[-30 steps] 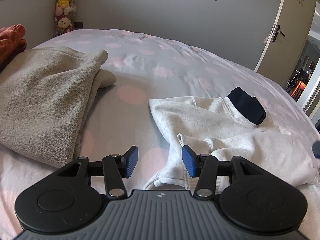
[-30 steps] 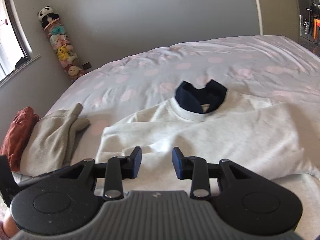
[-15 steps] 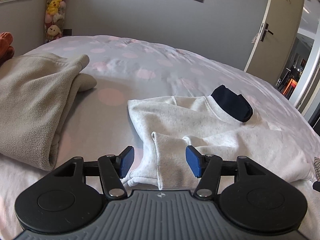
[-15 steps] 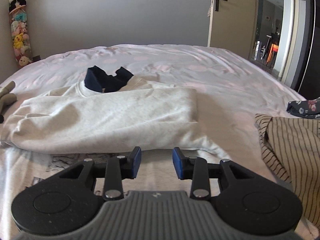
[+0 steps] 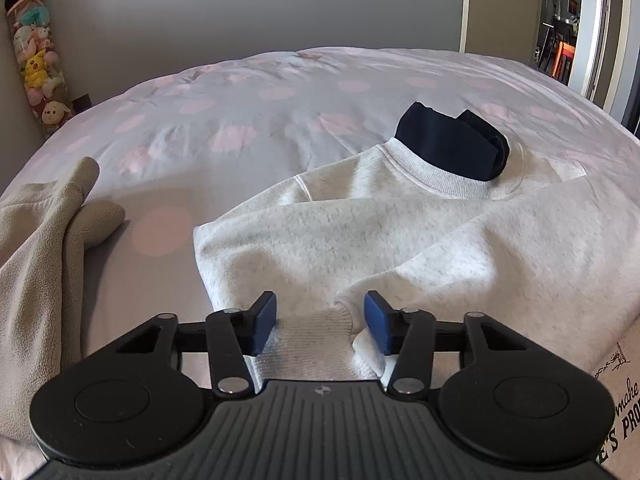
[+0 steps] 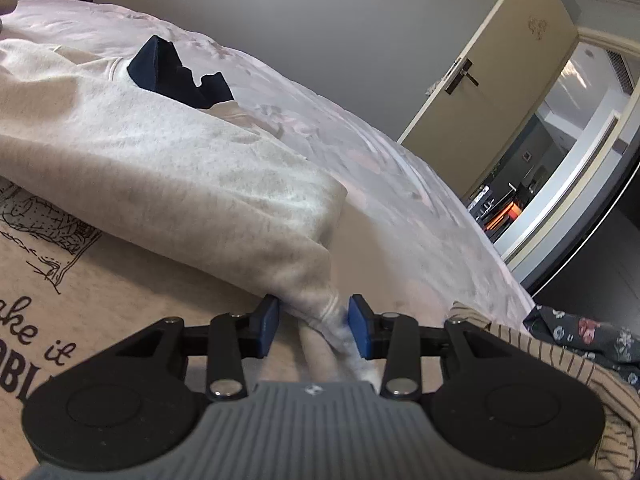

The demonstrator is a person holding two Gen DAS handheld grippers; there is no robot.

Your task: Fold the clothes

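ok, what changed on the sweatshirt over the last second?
Left gripper moved in over the near sleeve cuff of the sweatshirt; its fingers have just been closing, cuff between them, not visibly clamped. Right gripper dropped and rolled to the other sleeve end, now between its open fingers. The sweatshirt body, navy collar and beige fleece stayed put.

We look from each gripper low and close over the bed (image 5: 280,92), left camera facing the far wall, right one rolled toward the door (image 6: 492,80), both sharing the sweatshirt (image 5: 400,240).
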